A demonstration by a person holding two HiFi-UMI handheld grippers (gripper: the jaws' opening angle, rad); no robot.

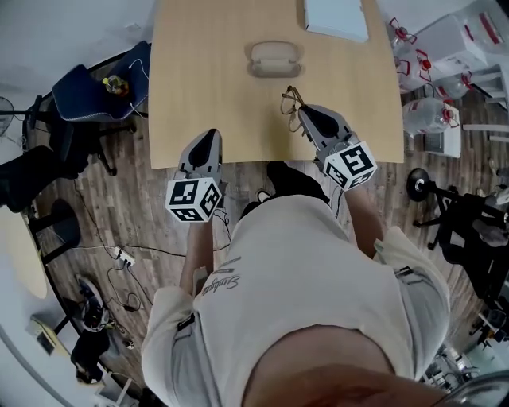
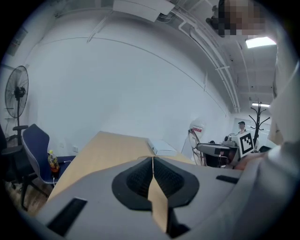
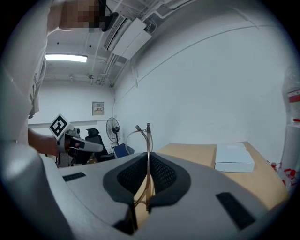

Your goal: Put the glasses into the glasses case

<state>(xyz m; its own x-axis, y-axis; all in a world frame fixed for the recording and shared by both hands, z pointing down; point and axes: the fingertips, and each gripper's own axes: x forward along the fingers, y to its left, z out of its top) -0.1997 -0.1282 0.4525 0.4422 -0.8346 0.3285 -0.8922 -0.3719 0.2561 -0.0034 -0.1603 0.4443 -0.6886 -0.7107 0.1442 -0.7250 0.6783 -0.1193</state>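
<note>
Thin-framed glasses (image 1: 293,108) are pinched in my right gripper (image 1: 306,114), which is shut on them over the table's near right part. In the right gripper view the gold frame (image 3: 146,140) stands up between the closed pads. An open tan glasses case (image 1: 273,58) lies farther up the wooden table (image 1: 207,87), apart from both grippers. My left gripper (image 1: 208,137) hangs at the table's near edge, shut with nothing in it. The left gripper view shows its jaws pressed together, with the glasses (image 2: 193,136) and the right gripper at its far right.
A white box (image 1: 336,17) sits at the table's far right corner. A blue chair (image 1: 95,93) stands left of the table. Plastic water jugs (image 1: 429,111) and gear crowd the floor on the right. Cables and a power strip (image 1: 123,256) lie on the floor at left.
</note>
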